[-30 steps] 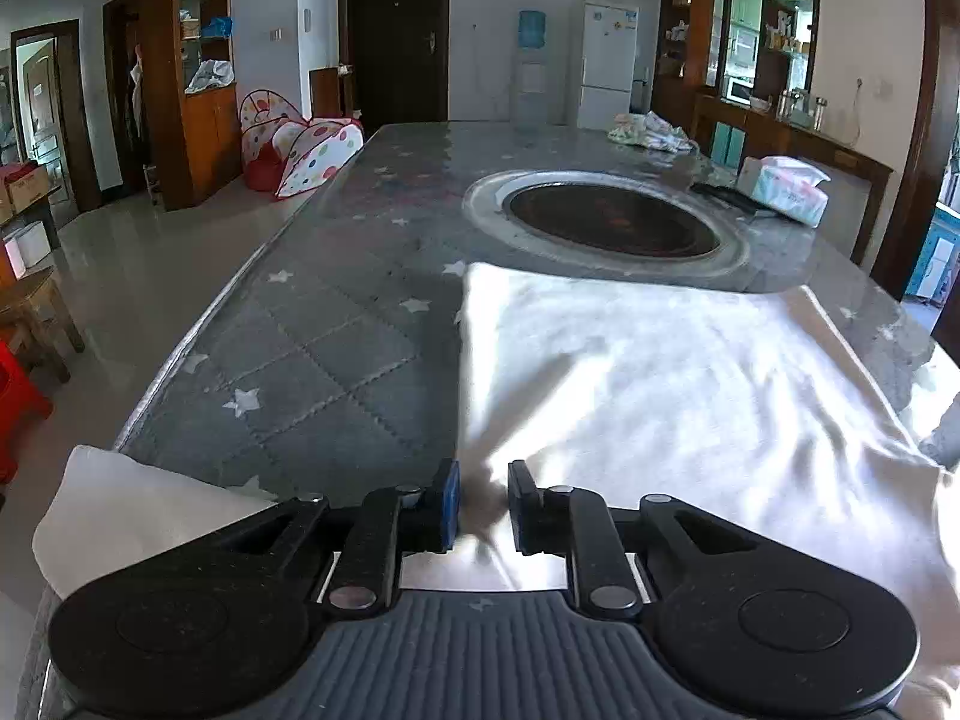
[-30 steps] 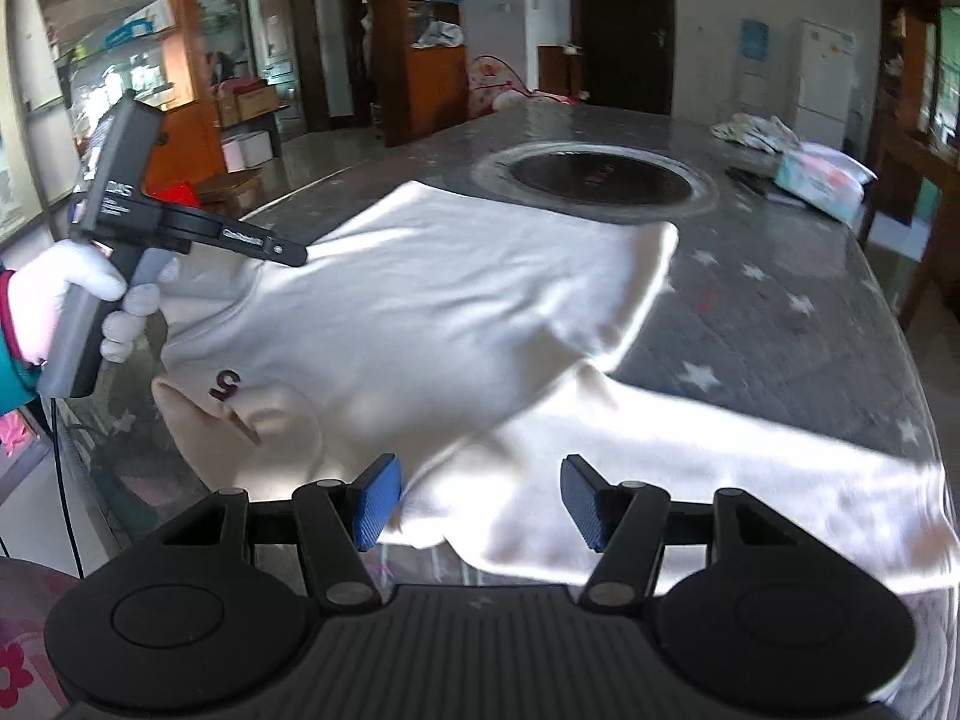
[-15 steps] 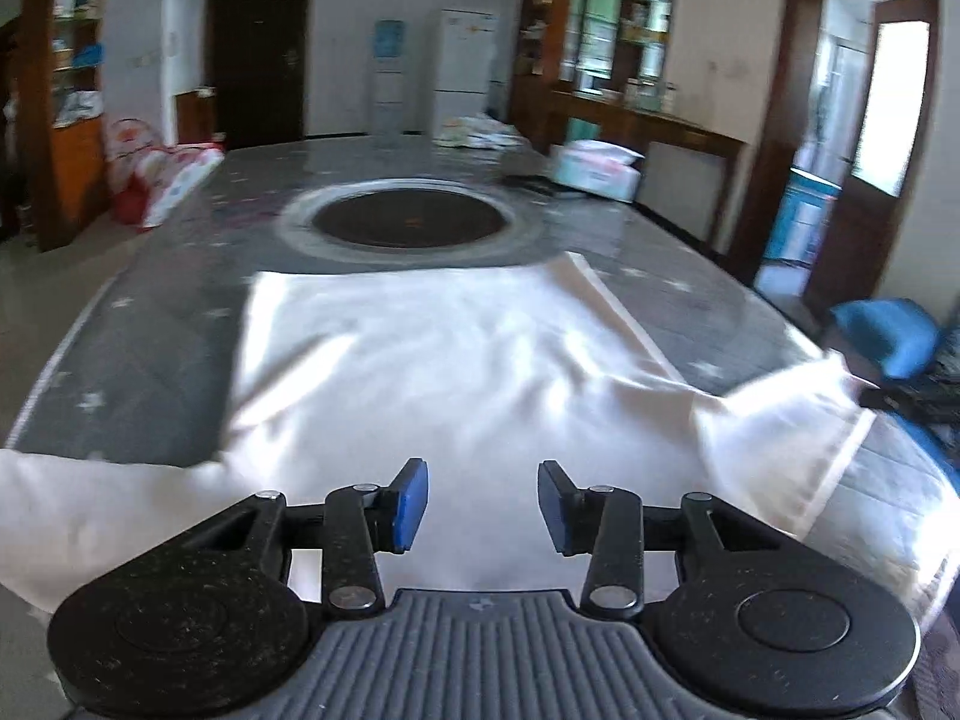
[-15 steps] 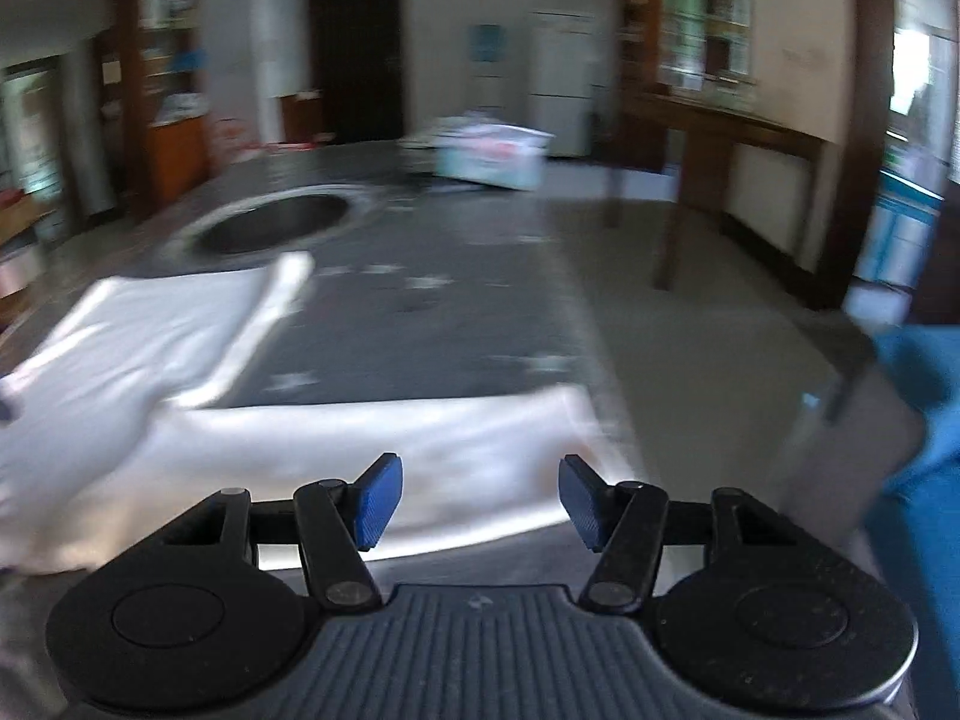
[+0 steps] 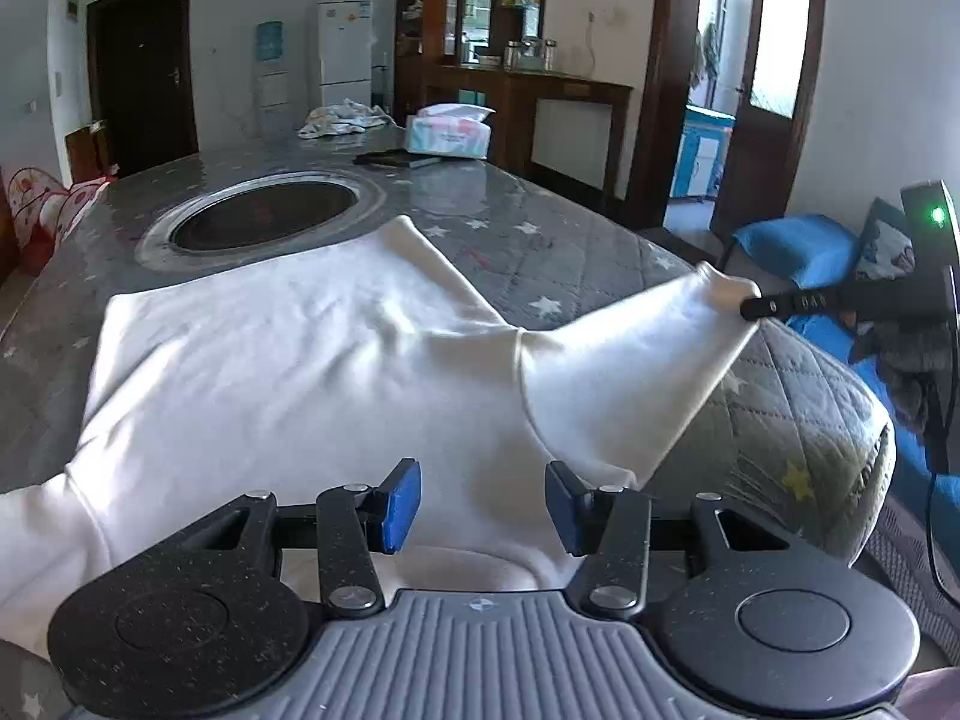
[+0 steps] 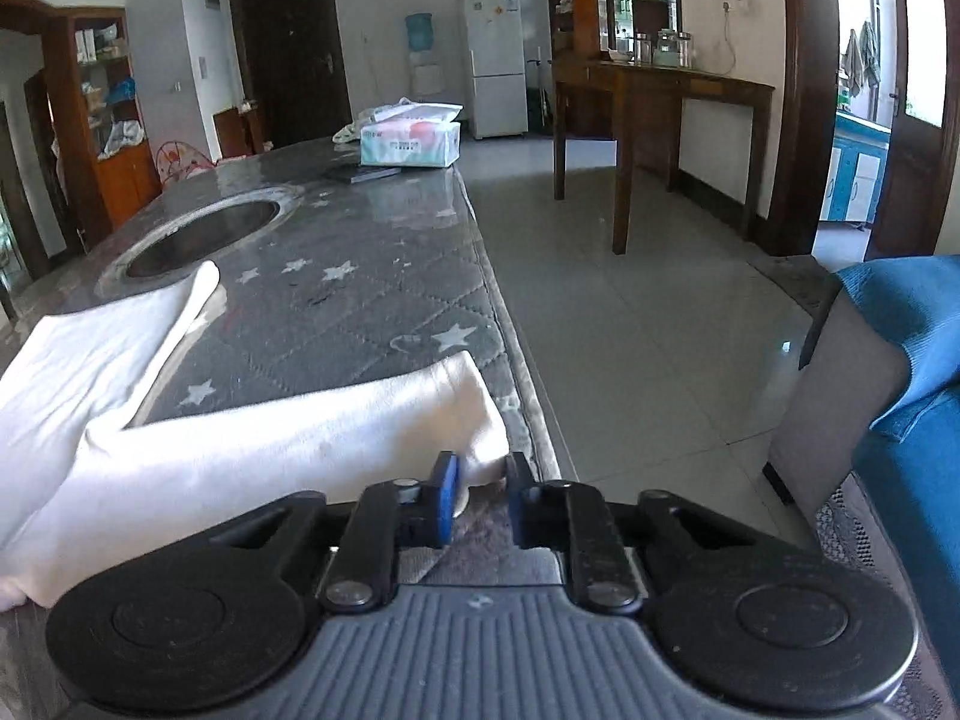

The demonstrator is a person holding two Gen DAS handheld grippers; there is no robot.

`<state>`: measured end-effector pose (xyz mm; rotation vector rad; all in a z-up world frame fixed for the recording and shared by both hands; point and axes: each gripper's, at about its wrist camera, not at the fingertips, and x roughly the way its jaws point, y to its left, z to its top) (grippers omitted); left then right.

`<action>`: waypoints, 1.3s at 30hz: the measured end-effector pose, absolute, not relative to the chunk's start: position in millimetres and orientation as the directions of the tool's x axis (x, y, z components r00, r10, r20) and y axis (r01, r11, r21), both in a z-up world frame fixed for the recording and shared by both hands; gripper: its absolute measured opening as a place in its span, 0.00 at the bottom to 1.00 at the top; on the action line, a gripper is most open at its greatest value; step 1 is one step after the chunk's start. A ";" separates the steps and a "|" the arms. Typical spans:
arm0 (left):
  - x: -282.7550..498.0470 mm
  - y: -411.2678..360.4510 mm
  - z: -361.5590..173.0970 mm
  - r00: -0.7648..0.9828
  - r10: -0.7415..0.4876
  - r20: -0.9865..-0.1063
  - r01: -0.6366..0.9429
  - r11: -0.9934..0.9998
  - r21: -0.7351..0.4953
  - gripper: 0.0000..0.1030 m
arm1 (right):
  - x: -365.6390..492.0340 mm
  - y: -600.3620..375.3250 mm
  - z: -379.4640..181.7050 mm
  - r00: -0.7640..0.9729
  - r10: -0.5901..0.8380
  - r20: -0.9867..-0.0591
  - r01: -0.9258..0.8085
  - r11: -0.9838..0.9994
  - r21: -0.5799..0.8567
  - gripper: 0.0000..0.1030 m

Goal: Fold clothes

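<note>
Room: a grey star-quilted counter (image 5: 540, 252) with a round dark inset (image 5: 264, 216) is filling mid-frame, tissue box (image 5: 447, 132) behind | Garment: white sweatshirt (image 5: 288, 360) is lying spread across the counter's near end | left gripper (image 5: 483, 507) is hovering spread above it | right gripper (image 6: 480, 495) is pinching the sleeve cuff (image 6: 474, 420).

Bare star-print table cover (image 6: 360, 324) open between white top (image 5: 300, 372) and sunken round plate (image 5: 264, 219). Far end blocked: tissue box (image 5: 447, 132), dark flat item (image 5: 396, 159), crumpled cloth (image 5: 342, 118). Blue sofa (image 6: 912, 396) crowds right edge.
</note>
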<state>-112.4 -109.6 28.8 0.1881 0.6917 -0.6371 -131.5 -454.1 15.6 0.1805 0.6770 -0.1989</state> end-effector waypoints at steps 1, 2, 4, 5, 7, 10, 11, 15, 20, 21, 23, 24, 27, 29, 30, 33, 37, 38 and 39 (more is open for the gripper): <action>-113.0 -111.4 27.7 0.588 -0.483 -0.648 0.608 0.793 -0.040 0.48 | -132.3 -453.7 16.8 0.768 -0.122 -0.628 0.241 0.965 0.107 0.08; -113.3 -112.5 27.1 0.586 -0.483 -0.650 0.610 0.792 -0.038 0.48 | -133.3 -453.2 18.3 0.775 -0.121 -0.620 0.241 0.964 0.113 0.08; -114.0 -114.7 26.6 0.584 -0.485 -0.651 0.615 0.788 -0.037 0.48 | -137.4 -452.2 24.4 0.795 -0.119 -0.595 0.240 0.962 0.129 0.07; -114.4 -115.3 26.9 0.584 -0.487 -0.649 0.616 0.787 -0.037 0.48 | -139.1 -451.5 27.4 0.803 -0.119 -0.583 0.238 0.962 0.131 0.07; -114.7 -117.1 26.8 0.579 -0.497 -0.647 0.622 0.782 -0.043 0.48 | -141.4 -450.1 32.8 0.816 -0.117 -0.565 0.231 0.964 0.134 0.07; -116.6 -124.3 23.0 0.567 -0.504 -0.651 0.639 0.768 -0.038 0.48 | -140.1 -449.2 34.2 0.813 -0.116 -0.570 0.226 0.966 0.126 0.07; -117.3 -127.3 20.7 0.563 -0.504 -0.655 0.646 0.763 -0.033 0.48 | -139.7 -449.3 34.8 0.811 -0.115 -0.573 0.228 0.965 0.129 0.07; -118.3 -133.2 15.4 0.555 -0.510 -0.657 0.660 0.750 -0.024 0.48 | -140.3 -444.3 49.7 0.826 -0.098 -0.555 0.206 0.969 0.135 0.07; -117.5 -121.3 23.5 0.562 -0.536 -0.630 0.657 0.752 -0.054 0.51 | -138.4 -423.0 87.9 0.864 -0.049 -0.500 0.119 0.987 0.108 0.07; -117.1 -115.0 25.3 0.572 -0.534 -0.623 0.646 0.761 -0.058 0.51 | -137.2 -418.0 94.7 0.870 -0.038 -0.491 0.101 0.990 0.101 0.07; -116.3 -102.4 28.9 0.592 -0.528 -0.609 0.626 0.777 -0.066 0.51 | -132.7 -404.1 110.6 0.881 -0.012 -0.473 0.056 0.995 0.080 0.07; -116.0 -96.2 30.7 0.601 -0.525 -0.602 0.615 0.785 -0.070 0.51 | -130.0 -394.7 119.4 0.886 0.012 -0.464 0.024 0.997 0.072 0.07; -114.8 -77.4 36.2 0.630 -0.514 -0.582 0.583 0.808 -0.083 0.52 | -121.1 -364.0 139.6 0.892 0.079 -0.446 -0.071 0.997 0.036 0.07; -113.4 -63.0 39.2 0.653 -0.498 -0.571 0.553 0.828 -0.090 0.52 | -115.4 -340.6 148.2 0.887 0.132 -0.442 -0.139 0.990 0.017 0.07; -112.7 -54.5 40.1 0.667 -0.485 -0.566 0.533 0.841 -0.093 0.52 | -112.8 -328.3 151.0 0.881 0.160 -0.445 -0.174 0.985 0.010 0.07; -110.6 -29.9 40.8 0.701 -0.449 -0.555 0.474 0.874 -0.108 0.52 | -105.1 -294.3 155.0 0.858 0.234 -0.456 -0.266 0.964 -0.006 0.07; -109.6 -6.6 38.4 0.728 -0.410 -0.550 0.411 0.903 -0.128 0.53 | -96.1 -242.7 147.9 0.802 0.336 -0.494 -0.394 0.919 -0.014 0.07; -109.9 -2.3 37.4 0.733 -0.402 -0.549 0.400 0.907 -0.130 0.53 | -94.5 -232.2 143.6 0.786 0.354 -0.507 -0.418 0.908 -0.014 0.07; -110.4 2.0 36.6 0.737 -0.395 -0.549 0.389 0.911 -0.134 0.53 | -92.9 -222.1 138.8 0.769 0.371 -0.520 -0.441 0.897 -0.013 0.07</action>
